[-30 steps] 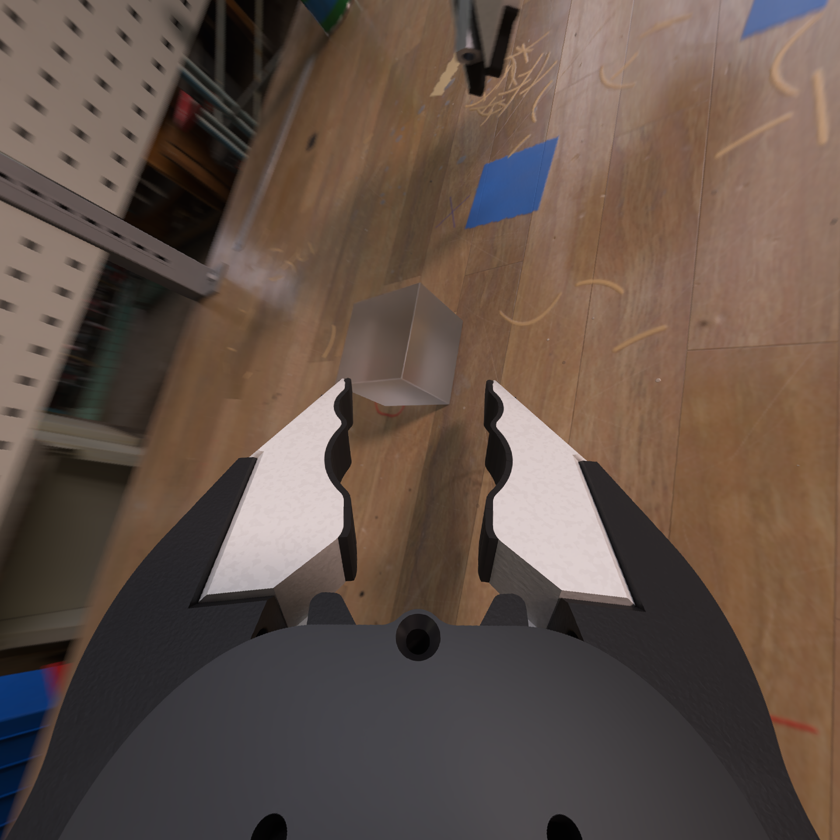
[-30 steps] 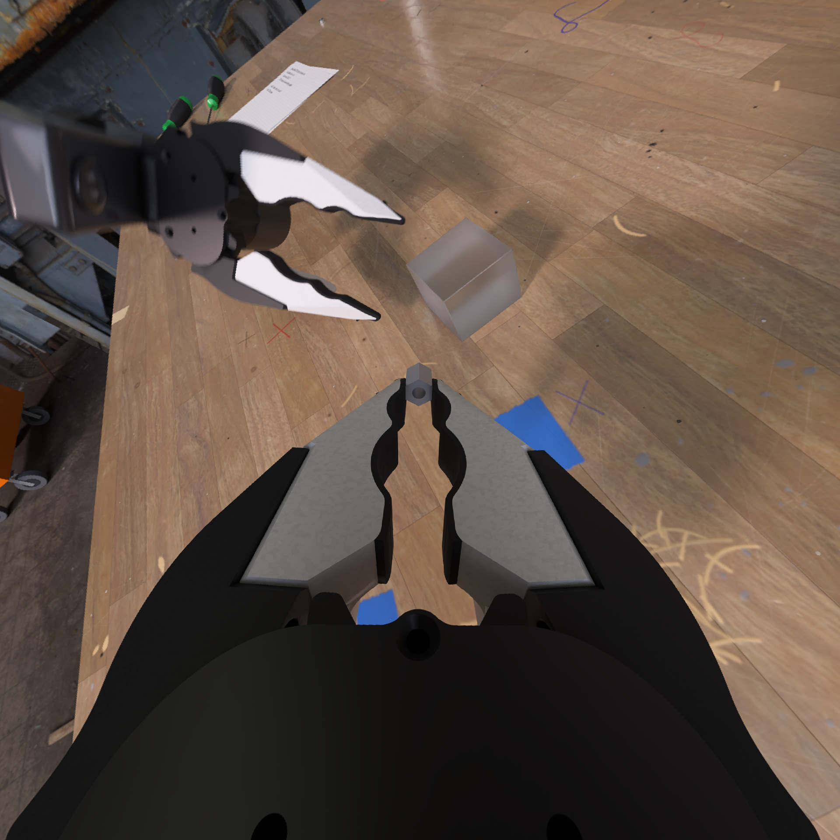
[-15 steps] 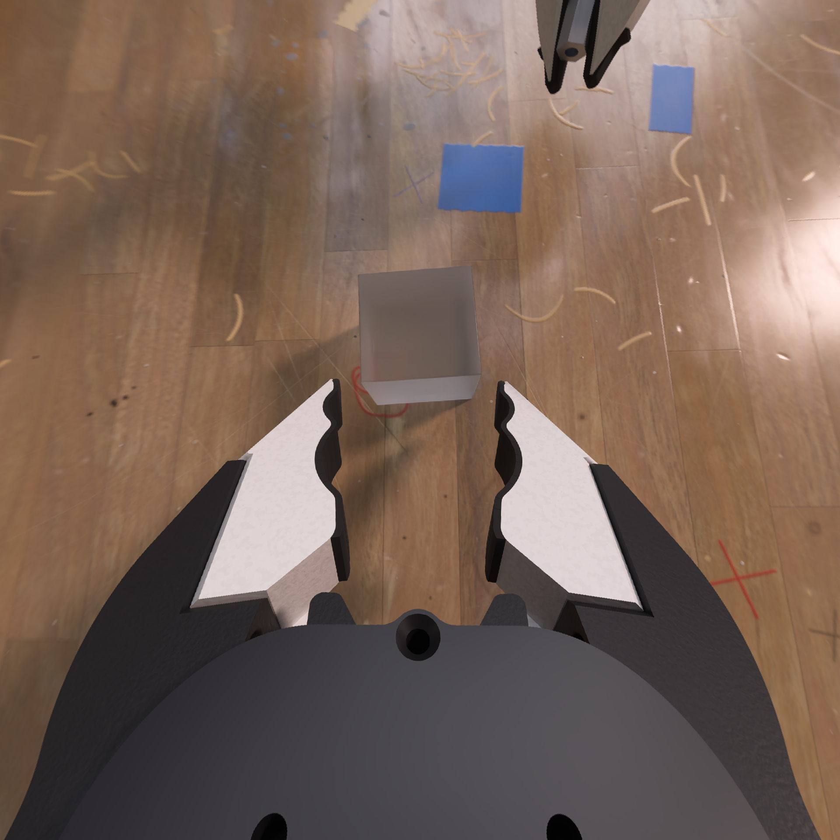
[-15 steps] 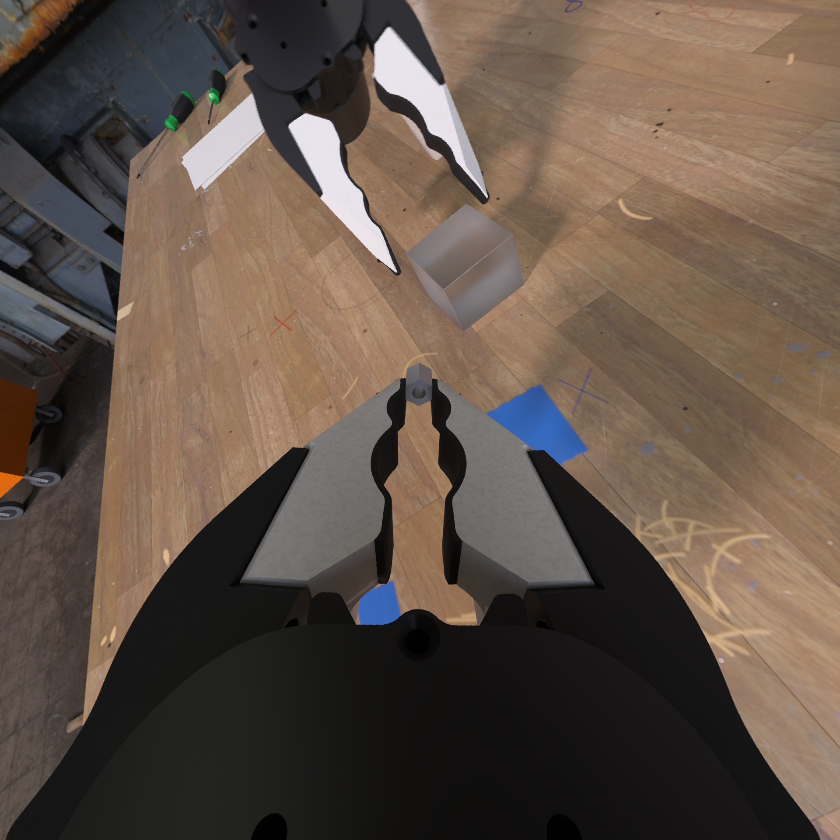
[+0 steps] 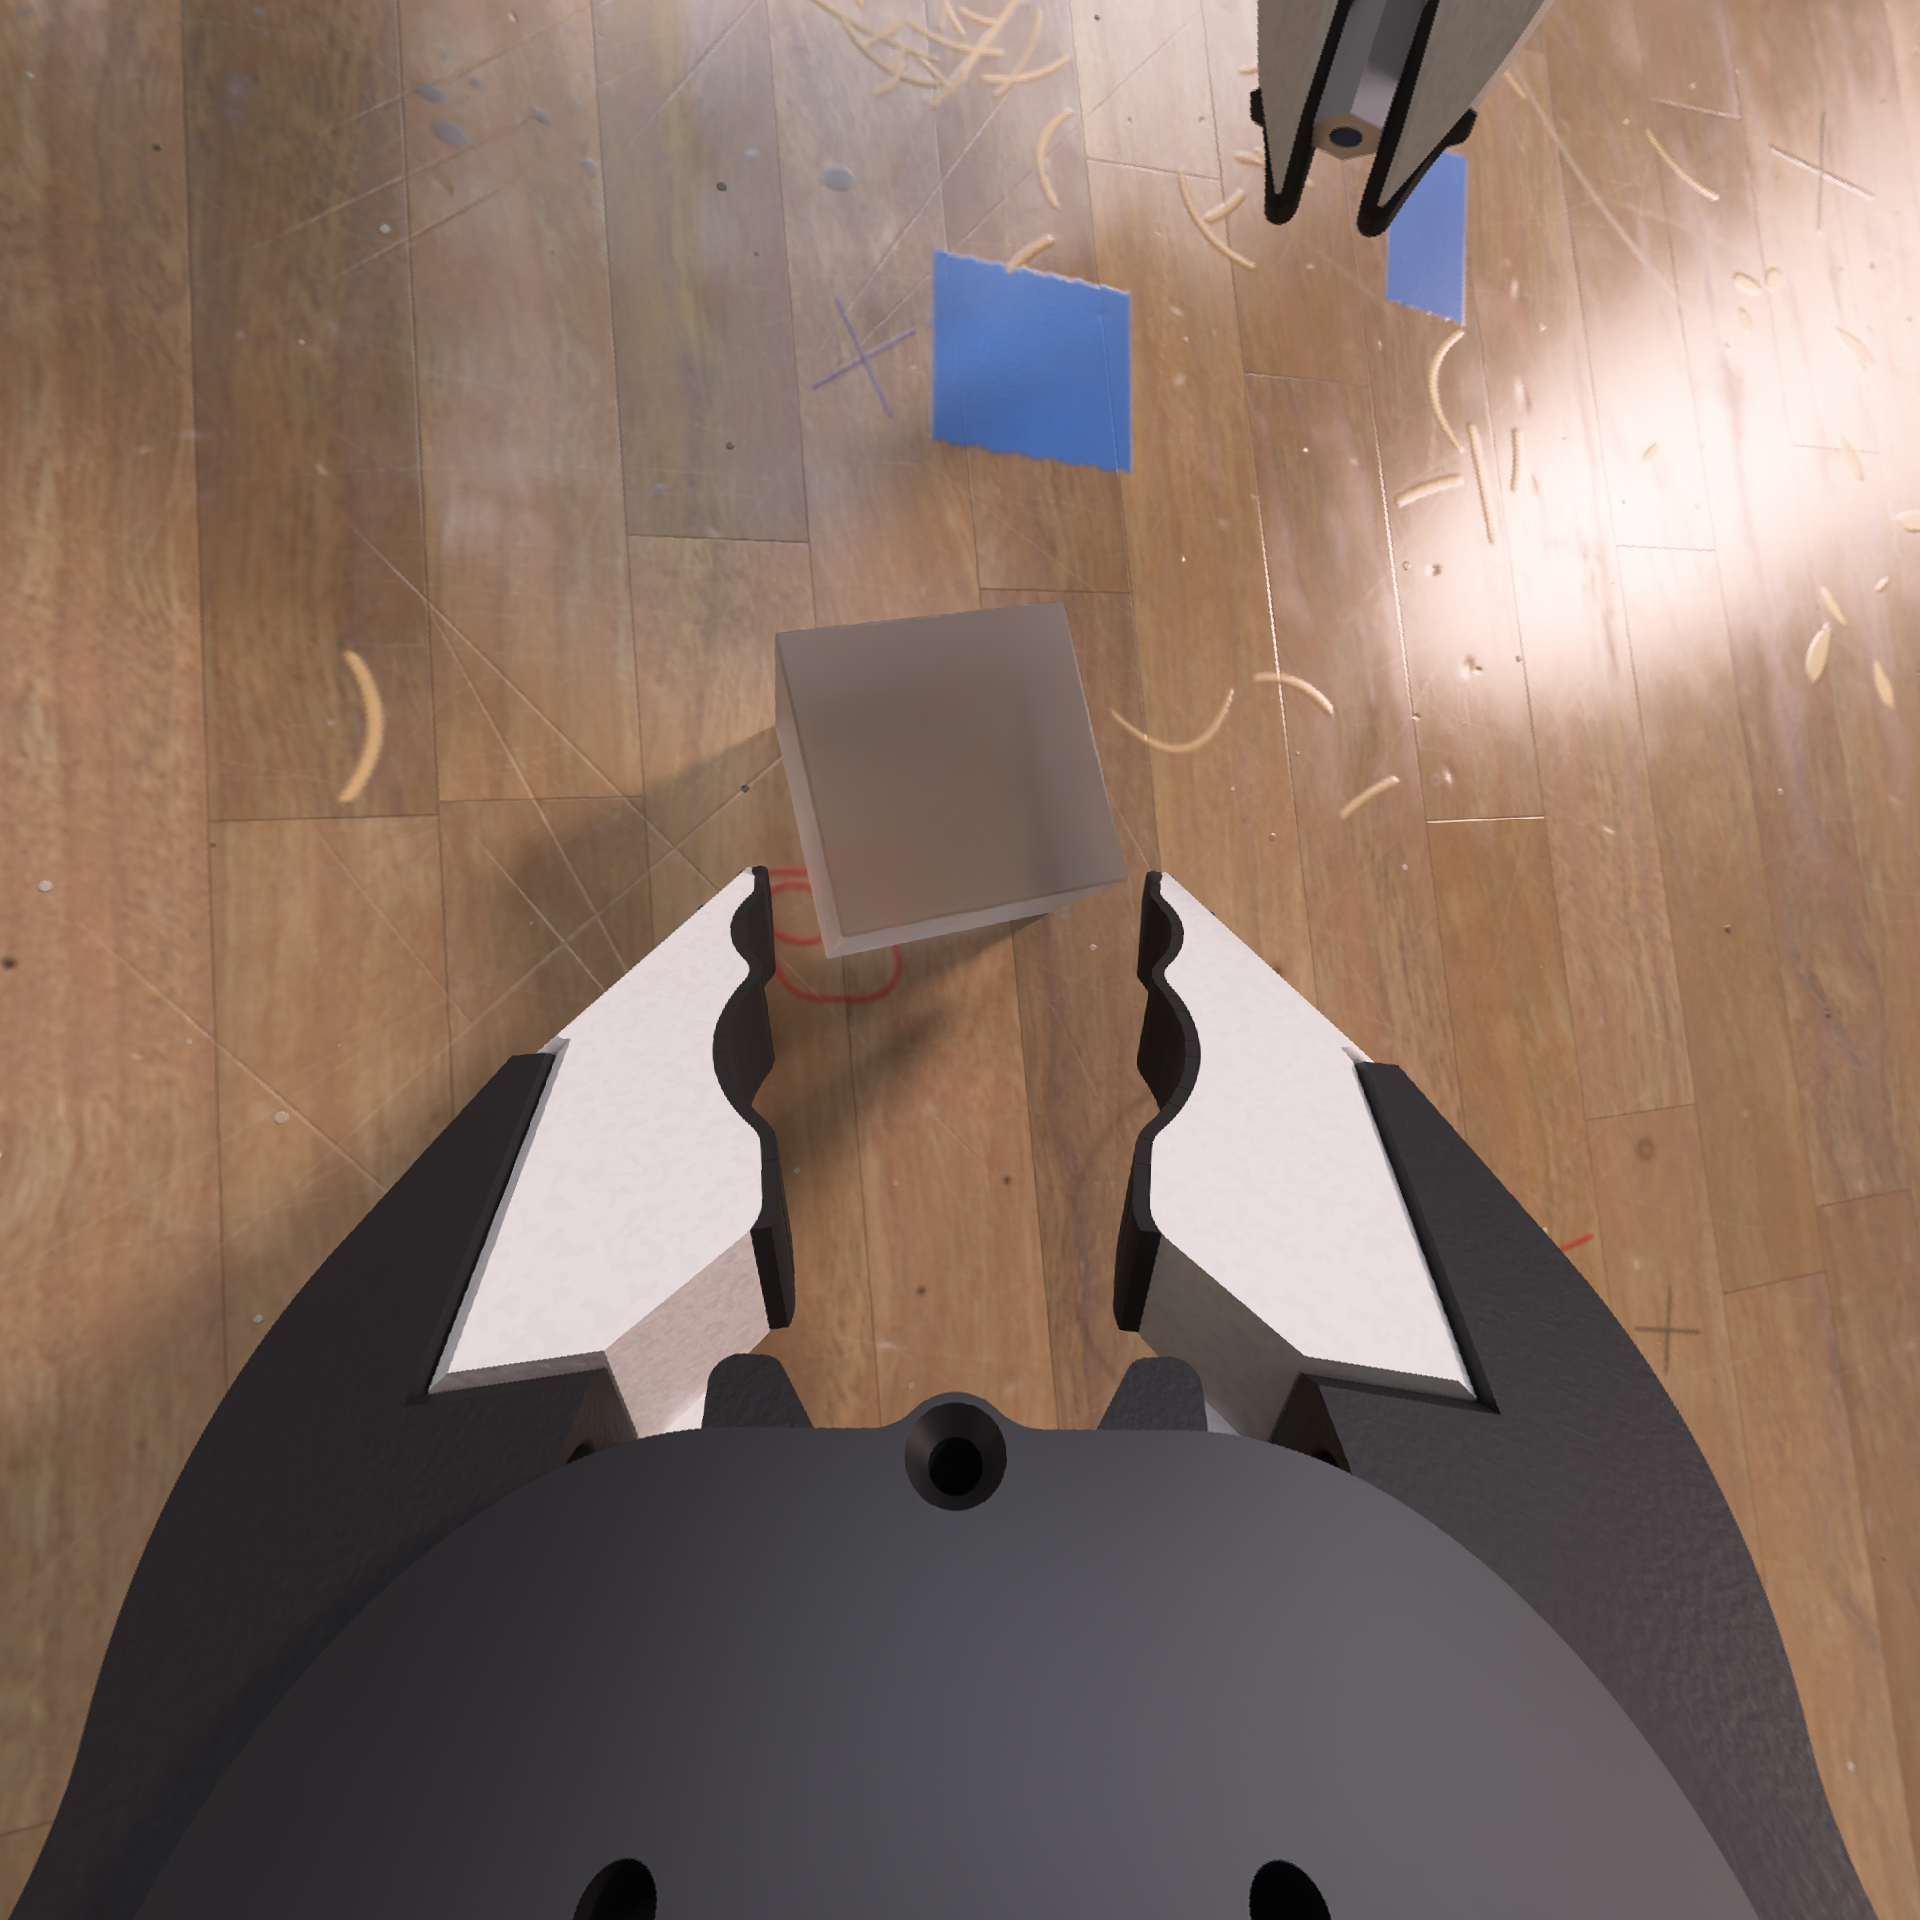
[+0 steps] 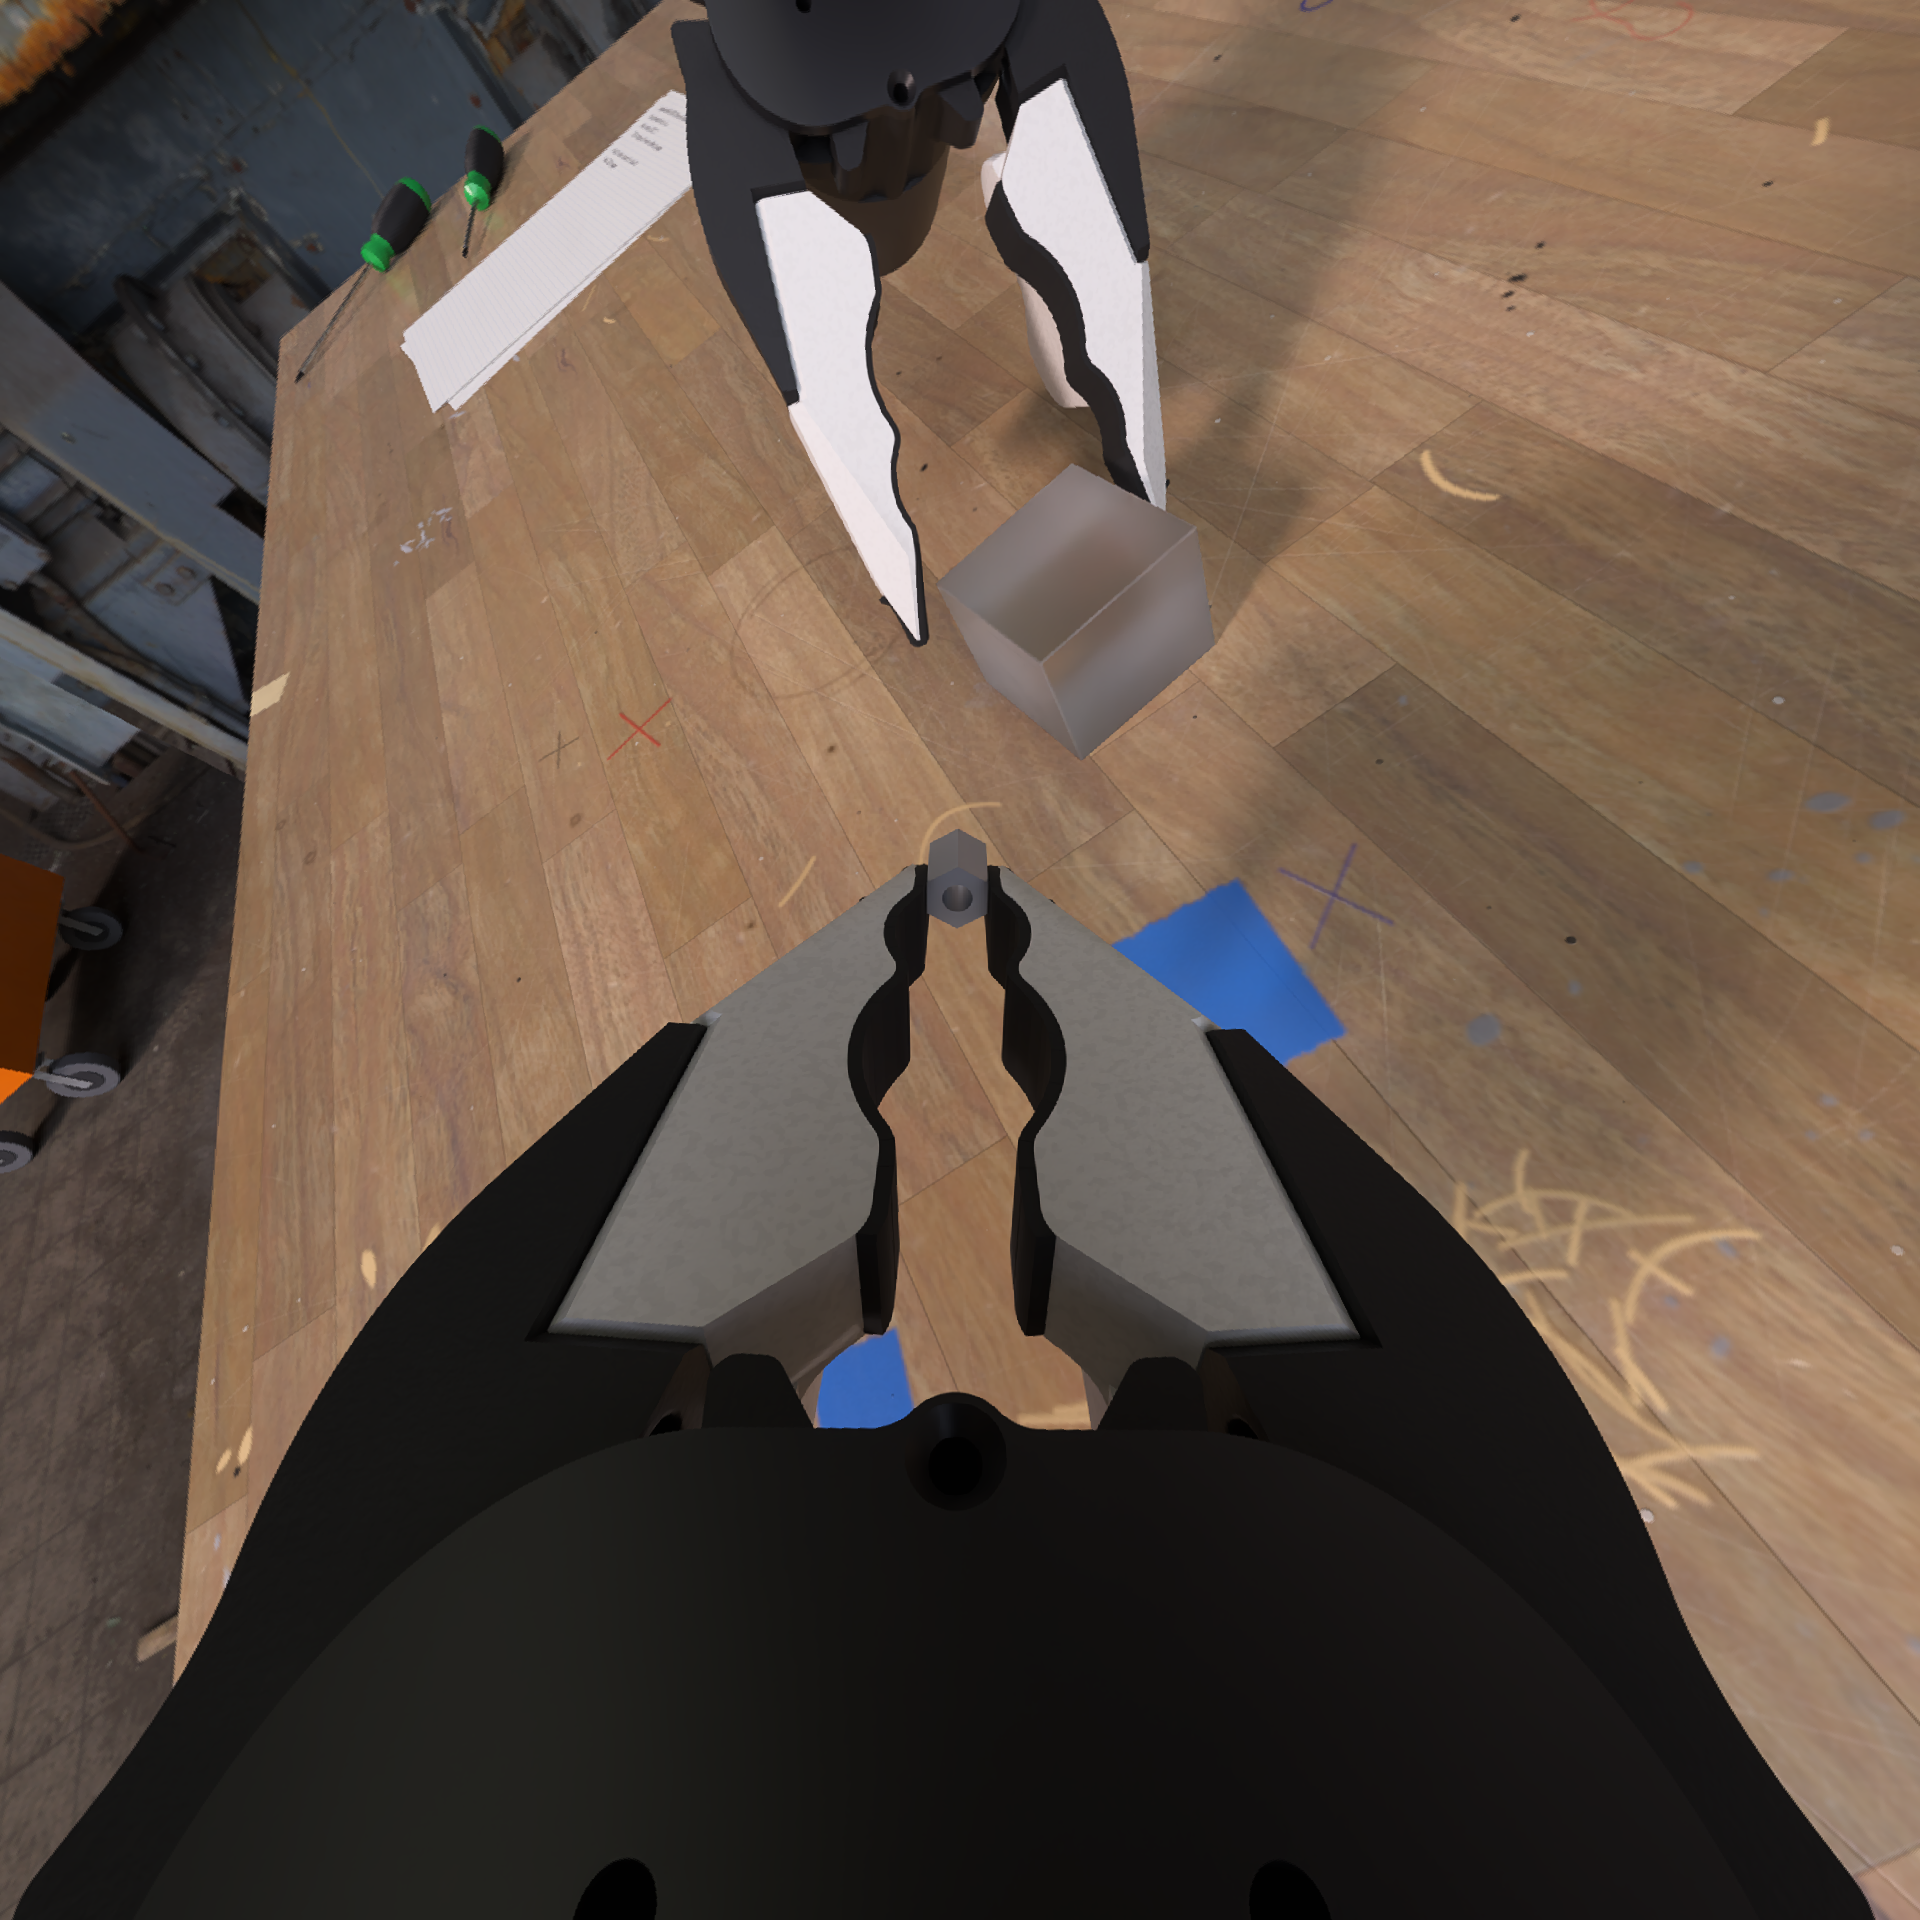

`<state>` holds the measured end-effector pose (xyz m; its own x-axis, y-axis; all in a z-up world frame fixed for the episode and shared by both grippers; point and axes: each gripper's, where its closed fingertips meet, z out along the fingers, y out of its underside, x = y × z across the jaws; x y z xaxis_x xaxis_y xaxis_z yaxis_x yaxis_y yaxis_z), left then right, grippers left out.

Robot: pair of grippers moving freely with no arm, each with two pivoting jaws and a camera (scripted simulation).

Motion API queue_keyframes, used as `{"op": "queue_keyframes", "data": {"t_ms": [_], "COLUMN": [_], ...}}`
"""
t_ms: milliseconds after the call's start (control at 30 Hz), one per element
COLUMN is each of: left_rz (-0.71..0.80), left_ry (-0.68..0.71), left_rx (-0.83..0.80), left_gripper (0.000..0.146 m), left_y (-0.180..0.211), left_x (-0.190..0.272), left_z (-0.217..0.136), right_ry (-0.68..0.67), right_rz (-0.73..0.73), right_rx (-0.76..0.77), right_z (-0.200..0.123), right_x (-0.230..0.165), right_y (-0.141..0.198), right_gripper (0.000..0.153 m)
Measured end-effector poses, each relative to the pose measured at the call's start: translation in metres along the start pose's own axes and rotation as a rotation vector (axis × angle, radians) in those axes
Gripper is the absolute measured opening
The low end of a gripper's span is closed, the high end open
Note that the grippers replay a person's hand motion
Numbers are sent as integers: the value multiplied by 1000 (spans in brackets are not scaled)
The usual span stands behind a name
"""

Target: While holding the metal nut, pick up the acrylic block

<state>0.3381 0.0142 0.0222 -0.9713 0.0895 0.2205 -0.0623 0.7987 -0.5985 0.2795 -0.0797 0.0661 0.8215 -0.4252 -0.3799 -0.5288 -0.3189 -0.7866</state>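
Note:
The acrylic block (image 5: 945,774) is a frosted clear cube on the wooden bench, just beyond my left fingertips. It also shows in the right wrist view (image 6: 1081,613). My left gripper (image 5: 954,896) is open and empty above the bench, its jaws wide on either side of the block's near edge. In the right wrist view the left gripper (image 6: 1029,551) points down at the block. My right gripper (image 6: 956,883) is shut on a small grey metal nut (image 6: 956,883) at its tips. The right gripper (image 5: 1340,203) with the nut (image 5: 1351,104) shows at the top of the left wrist view.
Two blue tape patches (image 5: 1029,364) (image 5: 1429,249) lie on the bench beyond the block. Wood shavings (image 5: 1475,488) are scattered at the right. White paper sheets (image 6: 540,270) and two green-handled screwdrivers (image 6: 384,239) lie near the bench's far left edge (image 6: 249,727).
My left gripper has swung round from the side to point down over the block and has come closer to it, still open. The right gripper has held still with the nut.

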Motion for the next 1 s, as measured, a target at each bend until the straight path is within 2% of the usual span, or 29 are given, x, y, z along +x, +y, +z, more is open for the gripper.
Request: {"op": "queue_keyframes", "data": {"t_ms": [267,400,733,833,900,1000], "left_rz": [-136,-216,-122,-37,22,101], "left_ry": [91,88,-152,-265,-317,-363], "left_rx": [-9,9,-116,-183,-190,-192], "left_gripper": [73,72,78,73,61,61], "left_y": [-3,-7,-6,-2,-4,-6], "left_x": [3,1,-3,-6,-6,-4], "left_z": [-3,-2,10,13,14,13], "right_ry": [1,3,4,9,15,17], "right_rz": [-3,-7,-7,-9,-13,-13], "right_rx": [-6,-9,-7,-6,-9,-12], "right_z": [1,1,1,1,1,0], "right_x": [0,0,0,0,1,1], "right_y": [1,1,1,1,1,2], "right_gripper": [10,10,10,10,10,10]}}
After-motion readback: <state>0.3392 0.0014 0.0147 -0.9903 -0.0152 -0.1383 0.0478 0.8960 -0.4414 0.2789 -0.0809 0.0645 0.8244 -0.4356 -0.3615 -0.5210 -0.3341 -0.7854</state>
